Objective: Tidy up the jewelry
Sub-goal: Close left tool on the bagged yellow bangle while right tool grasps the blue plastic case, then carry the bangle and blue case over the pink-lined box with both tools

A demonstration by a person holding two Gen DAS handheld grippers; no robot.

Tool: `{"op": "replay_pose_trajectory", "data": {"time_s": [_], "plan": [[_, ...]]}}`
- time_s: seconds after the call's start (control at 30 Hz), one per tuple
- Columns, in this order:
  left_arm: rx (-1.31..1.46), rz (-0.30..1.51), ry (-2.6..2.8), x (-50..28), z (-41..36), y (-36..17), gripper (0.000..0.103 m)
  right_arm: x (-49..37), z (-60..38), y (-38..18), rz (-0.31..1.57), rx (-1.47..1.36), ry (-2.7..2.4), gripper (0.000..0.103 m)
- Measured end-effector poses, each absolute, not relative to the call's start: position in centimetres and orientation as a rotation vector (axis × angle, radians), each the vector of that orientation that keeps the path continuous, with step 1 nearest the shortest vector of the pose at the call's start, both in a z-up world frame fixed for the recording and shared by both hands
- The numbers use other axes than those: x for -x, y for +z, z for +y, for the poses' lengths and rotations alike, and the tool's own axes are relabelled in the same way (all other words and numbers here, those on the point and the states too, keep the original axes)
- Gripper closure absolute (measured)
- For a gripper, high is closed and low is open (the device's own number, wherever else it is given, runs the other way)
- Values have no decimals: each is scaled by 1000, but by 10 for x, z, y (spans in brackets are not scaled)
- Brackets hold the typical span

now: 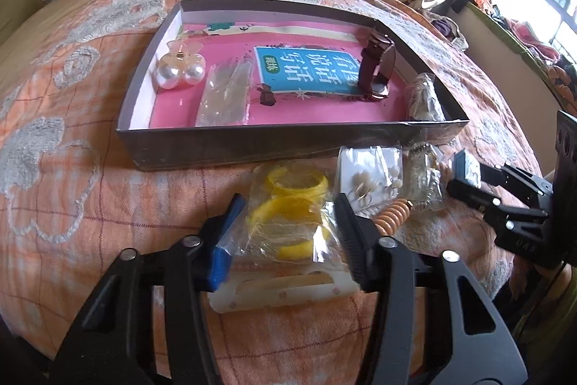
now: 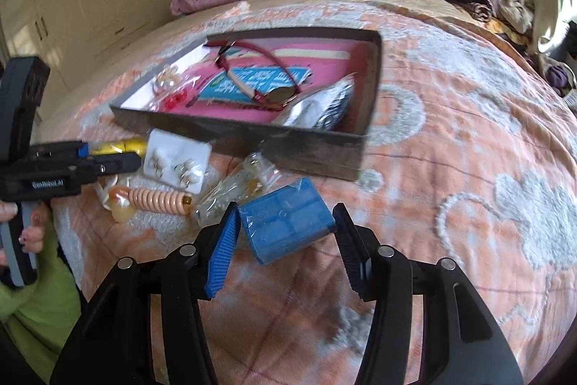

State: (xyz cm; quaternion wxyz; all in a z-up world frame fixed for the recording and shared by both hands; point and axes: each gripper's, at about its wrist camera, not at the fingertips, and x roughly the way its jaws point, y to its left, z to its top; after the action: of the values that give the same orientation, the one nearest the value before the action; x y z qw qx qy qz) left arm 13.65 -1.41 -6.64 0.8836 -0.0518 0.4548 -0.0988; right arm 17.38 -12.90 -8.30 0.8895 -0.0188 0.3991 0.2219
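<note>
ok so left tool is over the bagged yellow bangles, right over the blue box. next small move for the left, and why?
Probably close the left tool on the bag of yellow bangles: its fingers are open and straddle the bag, which lies on the bedspread outside the tray. Then lift it toward the tray. The right tool is open around the blue box.

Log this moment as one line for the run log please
left gripper: open around bagged yellow bangles | right gripper: open around blue case | tray: holds watch, pearl clip
</note>
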Motion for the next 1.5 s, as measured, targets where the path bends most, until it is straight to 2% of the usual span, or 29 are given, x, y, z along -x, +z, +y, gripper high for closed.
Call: {"op": "replay_pose_trajectory", "data": {"time_s": [0.13,0.43,0.97,1.5], "plan": [[91,915,-207,-131,-15,-60,68,-167,-142,-75,805,-6,445,52],[113,835,-194,-118,-3,-34,71,-152,-146,-60,771,-57,456,52],[187,726,-109,-106,41,1,71,-141,-116,-26,710,-34,505,52],[164,694,-129,-130,35,12,71,-167,-97,13,607,15,503,52]]}}
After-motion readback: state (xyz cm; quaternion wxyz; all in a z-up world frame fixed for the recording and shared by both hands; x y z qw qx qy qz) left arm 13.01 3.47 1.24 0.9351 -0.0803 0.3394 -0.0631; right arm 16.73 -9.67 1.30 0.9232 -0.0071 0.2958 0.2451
